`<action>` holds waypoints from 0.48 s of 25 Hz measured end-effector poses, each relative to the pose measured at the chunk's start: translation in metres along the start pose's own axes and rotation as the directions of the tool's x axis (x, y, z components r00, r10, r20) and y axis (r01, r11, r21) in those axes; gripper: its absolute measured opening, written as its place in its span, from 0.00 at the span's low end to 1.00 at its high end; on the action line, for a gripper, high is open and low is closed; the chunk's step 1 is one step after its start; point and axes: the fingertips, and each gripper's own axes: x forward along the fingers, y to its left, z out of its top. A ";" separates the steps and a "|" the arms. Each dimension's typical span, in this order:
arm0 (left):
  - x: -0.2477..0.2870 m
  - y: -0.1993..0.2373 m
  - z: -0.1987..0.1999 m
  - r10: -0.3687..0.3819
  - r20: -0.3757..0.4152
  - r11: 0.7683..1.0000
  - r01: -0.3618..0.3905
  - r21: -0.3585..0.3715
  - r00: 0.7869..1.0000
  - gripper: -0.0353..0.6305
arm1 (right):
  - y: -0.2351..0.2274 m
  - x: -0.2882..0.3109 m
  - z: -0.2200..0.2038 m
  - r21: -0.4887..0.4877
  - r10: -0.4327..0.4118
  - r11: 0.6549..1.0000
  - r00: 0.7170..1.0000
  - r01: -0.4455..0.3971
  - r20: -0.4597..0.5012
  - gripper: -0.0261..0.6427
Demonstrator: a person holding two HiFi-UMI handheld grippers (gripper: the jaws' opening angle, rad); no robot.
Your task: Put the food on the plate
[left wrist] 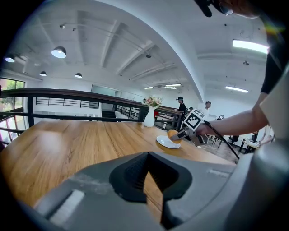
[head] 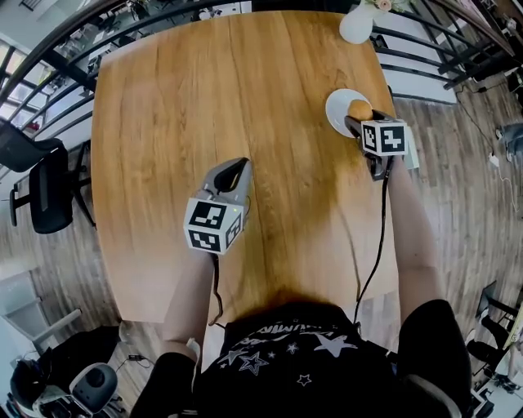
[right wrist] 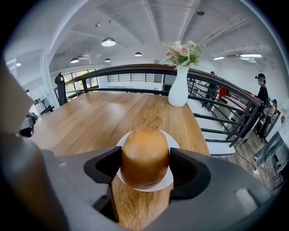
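Note:
A round golden-brown bread roll [right wrist: 144, 155] sits between the jaws of my right gripper [right wrist: 144, 163], whose pads press on both its sides. The roll [head: 359, 108] is over the near-right part of a small white plate [head: 337, 110] at the table's right edge. Whether it rests on the plate [right wrist: 174, 142] I cannot tell. From the left gripper view the roll [left wrist: 173, 134] shows at the plate's [left wrist: 165, 143] right rim, held by the right gripper [left wrist: 180, 134]. My left gripper [head: 237, 169] hovers over the table's middle, jaws together and empty [left wrist: 146, 155].
A white vase [head: 357, 23] with flowers [right wrist: 183, 52] stands at the far right of the wooden table [head: 204, 98], beyond the plate. A black railing [head: 49, 61] runs round the table's far side and left. People stand in the distance [left wrist: 180, 106].

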 end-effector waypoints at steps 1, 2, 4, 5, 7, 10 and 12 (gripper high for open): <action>0.000 0.001 0.000 0.002 0.000 1.000 -0.002 -0.002 1.000 0.05 | 0.001 0.003 0.001 -0.005 0.005 1.000 1.000 -0.005 -0.007 0.55; 0.001 0.001 0.000 0.004 0.001 1.000 -0.004 -0.003 1.000 0.05 | 0.003 0.005 0.002 -0.012 0.007 1.000 1.000 -0.007 -0.014 0.55; 0.001 0.002 0.001 0.006 0.004 1.000 -0.006 -0.005 1.000 0.05 | 0.004 0.010 0.003 -0.031 0.002 1.000 1.000 -0.002 -0.027 0.55; 0.002 0.003 0.001 0.007 0.005 1.000 -0.006 -0.007 1.000 0.05 | 0.005 0.013 0.003 -0.042 -0.003 0.999 0.999 0.002 -0.039 0.55; 0.003 0.005 0.000 0.006 0.005 1.000 -0.006 -0.014 1.000 0.05 | 0.006 0.019 0.001 -0.059 -0.011 0.998 0.998 0.007 -0.070 0.55; 0.001 0.008 -0.004 0.009 0.000 0.999 -0.009 -0.033 1.000 0.05 | 0.009 0.023 0.002 -0.072 -0.022 0.997 0.996 0.015 -0.087 0.55; 0.000 0.009 -0.007 0.010 -0.004 0.999 -0.010 -0.040 1.000 0.05 | 0.011 0.025 0.005 -0.074 -0.032 0.997 0.995 0.025 -0.093 0.55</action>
